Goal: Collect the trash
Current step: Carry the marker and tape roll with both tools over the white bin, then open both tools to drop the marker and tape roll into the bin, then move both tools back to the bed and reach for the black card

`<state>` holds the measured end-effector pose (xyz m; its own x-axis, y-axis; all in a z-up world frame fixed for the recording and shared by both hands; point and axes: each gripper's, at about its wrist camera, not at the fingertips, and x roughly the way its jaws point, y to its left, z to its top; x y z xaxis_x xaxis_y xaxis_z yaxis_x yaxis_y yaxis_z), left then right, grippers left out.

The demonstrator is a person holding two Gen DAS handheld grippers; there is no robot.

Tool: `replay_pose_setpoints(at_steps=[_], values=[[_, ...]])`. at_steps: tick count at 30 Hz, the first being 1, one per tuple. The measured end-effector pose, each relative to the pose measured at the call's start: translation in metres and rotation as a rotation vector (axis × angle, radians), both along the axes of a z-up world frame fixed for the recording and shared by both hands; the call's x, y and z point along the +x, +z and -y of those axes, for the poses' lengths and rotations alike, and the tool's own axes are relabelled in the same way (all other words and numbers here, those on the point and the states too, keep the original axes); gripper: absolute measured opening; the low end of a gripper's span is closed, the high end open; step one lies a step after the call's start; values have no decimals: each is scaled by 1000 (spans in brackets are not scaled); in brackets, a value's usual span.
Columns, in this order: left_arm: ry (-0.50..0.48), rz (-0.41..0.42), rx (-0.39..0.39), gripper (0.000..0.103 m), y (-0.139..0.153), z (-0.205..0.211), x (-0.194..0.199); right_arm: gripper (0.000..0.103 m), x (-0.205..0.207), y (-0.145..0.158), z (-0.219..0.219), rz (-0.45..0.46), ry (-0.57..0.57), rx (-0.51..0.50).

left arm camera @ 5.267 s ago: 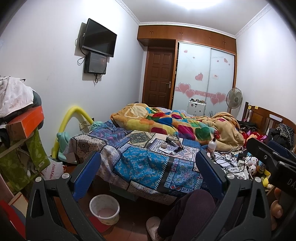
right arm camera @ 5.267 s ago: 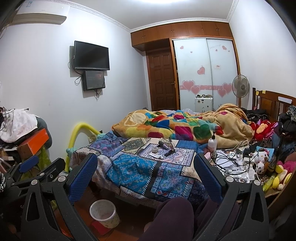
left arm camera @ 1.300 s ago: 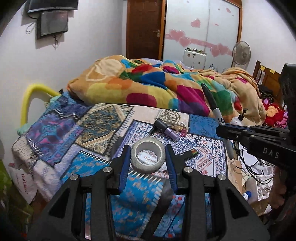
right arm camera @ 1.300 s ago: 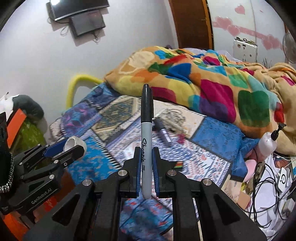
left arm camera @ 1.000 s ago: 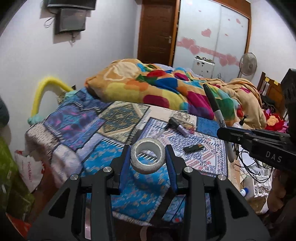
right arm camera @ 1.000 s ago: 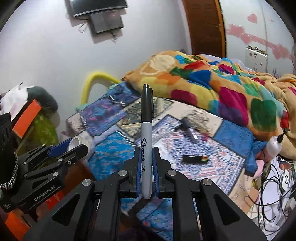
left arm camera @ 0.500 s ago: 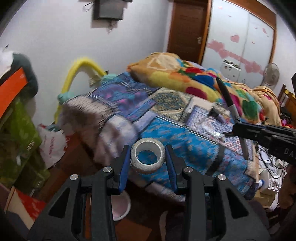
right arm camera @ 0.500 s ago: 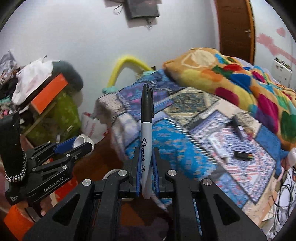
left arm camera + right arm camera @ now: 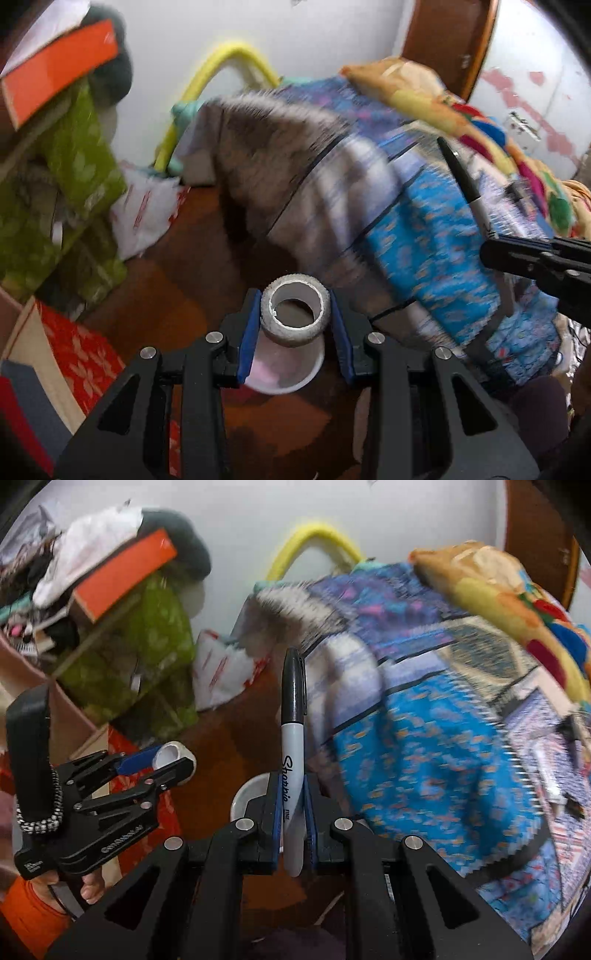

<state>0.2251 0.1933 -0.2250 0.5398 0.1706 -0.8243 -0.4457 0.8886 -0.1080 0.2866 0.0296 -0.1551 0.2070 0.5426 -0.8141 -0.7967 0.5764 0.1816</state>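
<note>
My left gripper (image 9: 294, 325) is shut on a grey tape roll (image 9: 294, 318) and holds it above the white trash bin (image 9: 291, 373) on the brown floor. My right gripper (image 9: 291, 812) is shut on a black-capped Sharpie marker (image 9: 293, 738), held upright. The bin's rim (image 9: 245, 794) shows just behind the right gripper's fingers. In the right wrist view the left gripper (image 9: 166, 762) with the tape roll (image 9: 173, 755) is at the lower left. In the left wrist view the marker (image 9: 463, 188) and right gripper (image 9: 517, 251) are at the right.
The bed with a blue patchwork cover (image 9: 424, 746) fills the right side, with small items (image 9: 550, 779) on it. A pile of green bags (image 9: 74, 162), an orange box (image 9: 55, 66) and a white plastic bag (image 9: 147, 214) stand at the left wall.
Both grippers have swung left and down from the bed toward the floor. The tape roll is now over the white bin. Both grips are unchanged.
</note>
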Motion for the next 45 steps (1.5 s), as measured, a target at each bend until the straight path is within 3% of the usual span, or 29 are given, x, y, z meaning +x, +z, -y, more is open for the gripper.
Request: replay_pose_setpoints(at_steps=[12,20,24,27,32,45], values=[[105,-181,-161,37,-103,-52,-1,10,-7,-77,-68,-122,118,-151],[75,-233,-190,37,-132,-53,15,11,3,-113,-98,-195,151,-214],[66,-241,-212,41,-135,-57,23,14,9,-115,-105,-225,165,-188],[74,-240,-221,42,-136,-60,24,28,12,-115,-105,-219,157,-186],[69,-237,-197,43,-130,-57,23,29,13,-108,-98,-185,142,-178],[53,-120,-79,43,-47,-30,1,29,0,-57,-60,-62,116,-111]])
